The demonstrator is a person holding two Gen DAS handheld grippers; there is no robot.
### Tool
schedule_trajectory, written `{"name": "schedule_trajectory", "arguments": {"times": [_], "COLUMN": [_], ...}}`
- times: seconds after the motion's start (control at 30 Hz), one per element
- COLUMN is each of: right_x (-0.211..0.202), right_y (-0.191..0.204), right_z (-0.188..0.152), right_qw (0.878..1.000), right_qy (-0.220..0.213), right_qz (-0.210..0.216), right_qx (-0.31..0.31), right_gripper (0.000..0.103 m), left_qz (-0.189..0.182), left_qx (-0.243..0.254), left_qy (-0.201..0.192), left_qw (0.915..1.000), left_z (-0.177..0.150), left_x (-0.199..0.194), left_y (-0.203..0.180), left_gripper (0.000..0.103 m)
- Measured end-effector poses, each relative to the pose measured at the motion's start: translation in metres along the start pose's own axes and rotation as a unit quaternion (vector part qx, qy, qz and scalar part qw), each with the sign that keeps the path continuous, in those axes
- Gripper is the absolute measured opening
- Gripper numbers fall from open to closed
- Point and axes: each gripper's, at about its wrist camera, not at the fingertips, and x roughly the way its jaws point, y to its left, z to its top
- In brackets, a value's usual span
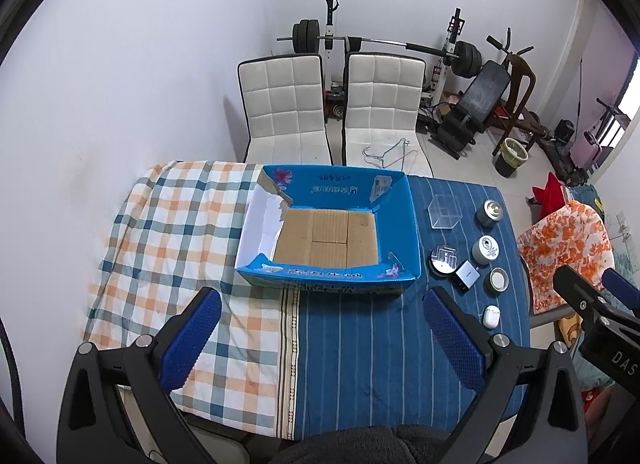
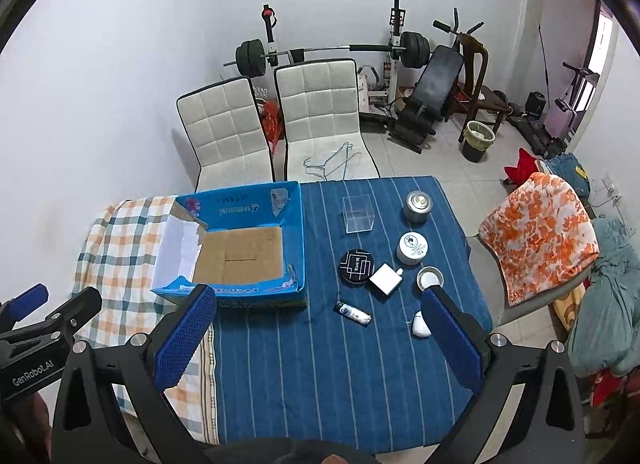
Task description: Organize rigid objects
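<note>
Both tongs apart, empty: left tongs (image 1: 320, 338) face open blue cardboard box (image 2: 236, 252), right tongs (image 2: 318, 338) hover over striped blue cloth on counter (image 2: 320, 364). Box empty. Small items grouped right of box. I judge nearest picks: small black-and-white tube (image 2: 353, 313), white oval case (image 2: 421, 325). Approach low, straddle tube across narrow axis, lift clear of box wall.
</note>
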Motion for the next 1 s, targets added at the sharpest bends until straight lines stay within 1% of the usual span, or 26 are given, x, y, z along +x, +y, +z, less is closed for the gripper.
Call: {"name": "schedule_trajectory", "arguments": {"times": [0.57, 0.63, 1.0], "right_x": [-0.006, -0.006, 0.005], "right_y": [0.013, 0.01, 0.006], "right_z": [0.003, 0.002, -0.007], "right_qw": [1.0, 1.0, 1.0], "right_qy": [-0.005, -0.003, 0.013], "right_qz": [0.004, 0.007, 0.01], "right_qx": [0.0, 0.002, 0.001], "right_gripper": [0.103, 0.103, 0.103], "left_qz": [0.003, 0.003, 0.006], "left_qx": [-0.002, -0.002, -0.001], "left_qy": [-0.01, -0.011, 0.013], "left_qw": [0.9999, 0.9999, 0.9999], "left_z": [0.002, 0.001, -0.012], "left_x": [-0.007, -0.008, 0.002], "left_y": [0.001, 0.002, 0.0], "left_gripper": [0.103, 0.103, 0.103]}}
